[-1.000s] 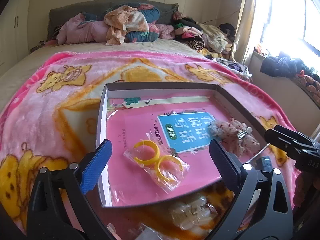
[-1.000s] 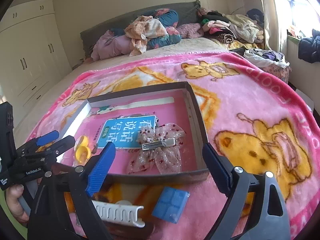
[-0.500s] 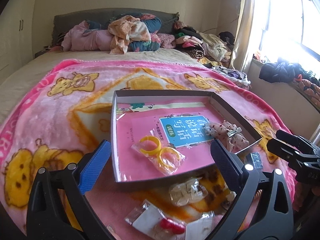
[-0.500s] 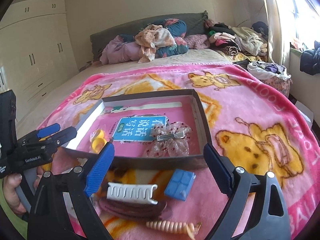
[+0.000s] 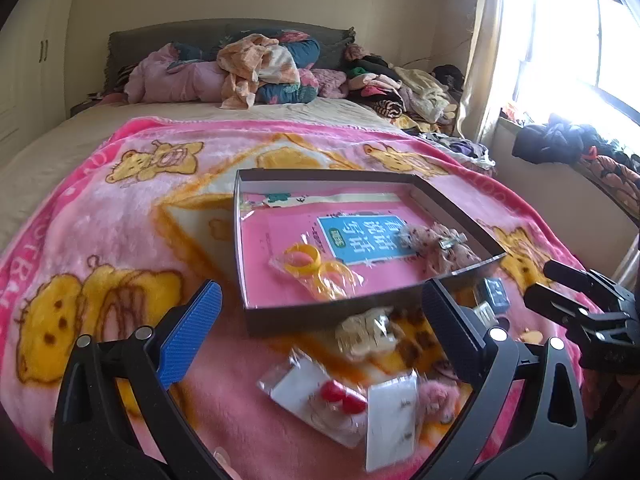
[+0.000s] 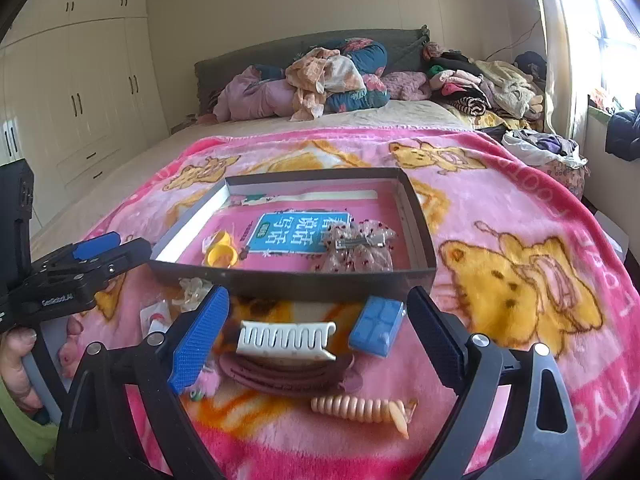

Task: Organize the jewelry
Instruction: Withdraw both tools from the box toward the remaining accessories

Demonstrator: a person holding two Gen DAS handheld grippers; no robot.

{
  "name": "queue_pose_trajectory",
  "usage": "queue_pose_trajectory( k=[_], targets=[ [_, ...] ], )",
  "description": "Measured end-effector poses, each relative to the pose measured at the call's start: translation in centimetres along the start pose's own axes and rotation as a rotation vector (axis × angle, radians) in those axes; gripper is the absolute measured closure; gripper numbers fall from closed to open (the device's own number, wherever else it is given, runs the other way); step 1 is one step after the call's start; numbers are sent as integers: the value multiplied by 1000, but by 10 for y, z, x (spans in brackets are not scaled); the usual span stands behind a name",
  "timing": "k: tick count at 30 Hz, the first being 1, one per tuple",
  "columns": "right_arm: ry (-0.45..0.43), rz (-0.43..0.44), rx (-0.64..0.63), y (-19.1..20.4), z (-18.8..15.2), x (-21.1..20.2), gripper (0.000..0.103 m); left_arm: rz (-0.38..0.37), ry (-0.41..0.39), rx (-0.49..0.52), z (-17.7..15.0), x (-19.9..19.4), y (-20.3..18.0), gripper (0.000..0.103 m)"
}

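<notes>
A shallow grey box with a pink book as its floor lies on the pink blanket. It holds bagged yellow rings and a sheer bow hair clip. In front of it lie a bag with red beads, a white earring card, a pale bagged piece, a white claw clip, a blue clip, a maroon hair band and a peach coil tie. My left gripper and right gripper are open and empty, above these loose items.
The bed carries piled clothes by the headboard. A window and more clothes on a ledge are at the right. Wardrobes stand at the left. The blanket's right edge drops off the bed.
Both grippers have pulled back from the box toward the bed's near edge, bringing the loose items in front of the box into view. Both stay open and empty.
</notes>
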State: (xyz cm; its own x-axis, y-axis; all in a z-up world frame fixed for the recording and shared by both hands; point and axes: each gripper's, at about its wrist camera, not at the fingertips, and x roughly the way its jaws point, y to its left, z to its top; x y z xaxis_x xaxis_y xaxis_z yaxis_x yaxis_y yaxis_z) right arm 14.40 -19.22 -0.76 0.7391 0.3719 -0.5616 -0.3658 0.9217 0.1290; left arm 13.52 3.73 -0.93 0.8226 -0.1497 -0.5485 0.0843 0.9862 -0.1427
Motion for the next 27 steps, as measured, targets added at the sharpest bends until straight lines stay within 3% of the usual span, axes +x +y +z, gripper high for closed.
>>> queue_pose_trajectory(
  k=[27],
  targets=[
    [95,-67,66,-27,-52,-13,15,-102,113,86,-58,-13,-27,14]
  ],
)
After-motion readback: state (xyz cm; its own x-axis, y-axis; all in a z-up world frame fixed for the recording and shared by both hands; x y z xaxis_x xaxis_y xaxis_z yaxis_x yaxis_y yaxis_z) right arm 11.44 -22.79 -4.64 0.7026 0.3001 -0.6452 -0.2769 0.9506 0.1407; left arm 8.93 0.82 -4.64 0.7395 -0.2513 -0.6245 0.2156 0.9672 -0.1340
